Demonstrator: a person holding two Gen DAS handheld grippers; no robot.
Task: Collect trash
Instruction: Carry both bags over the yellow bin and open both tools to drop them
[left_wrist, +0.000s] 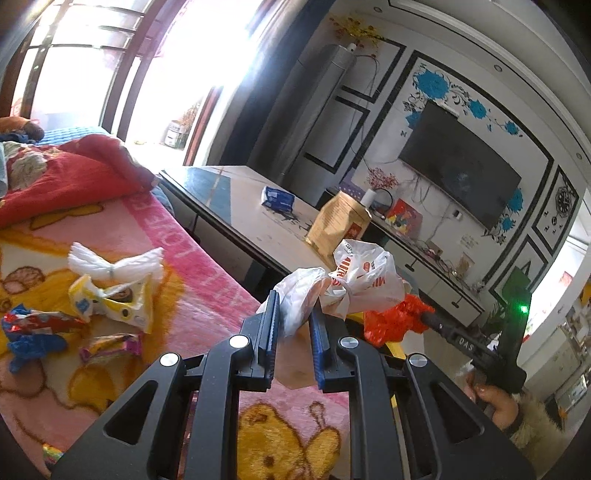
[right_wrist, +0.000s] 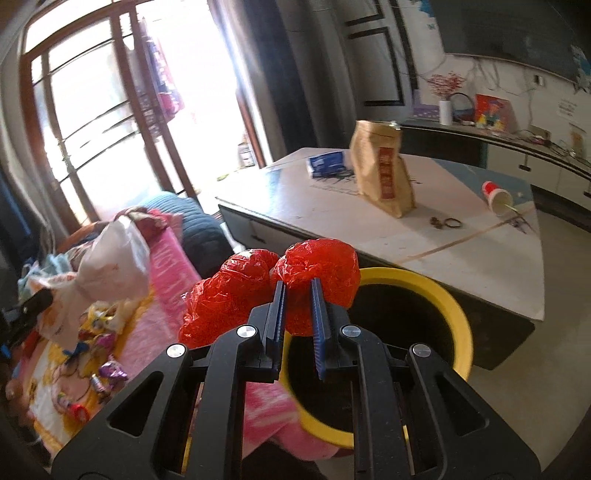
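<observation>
Pink blanket at left carries loose wrappers. Centre, the left gripper pinches a white plastic bag; rightward, the right gripper clamps a red plastic bag at the yellow bin rim. Thin grips risk slipping, dropping bags outside.

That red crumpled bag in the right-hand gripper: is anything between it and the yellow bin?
Nothing visible. The right gripper is shut on the red plastic bag, which hangs at the near rim of the yellow bin. The bin's dark mouth is open, with no lid or object across it.
</observation>
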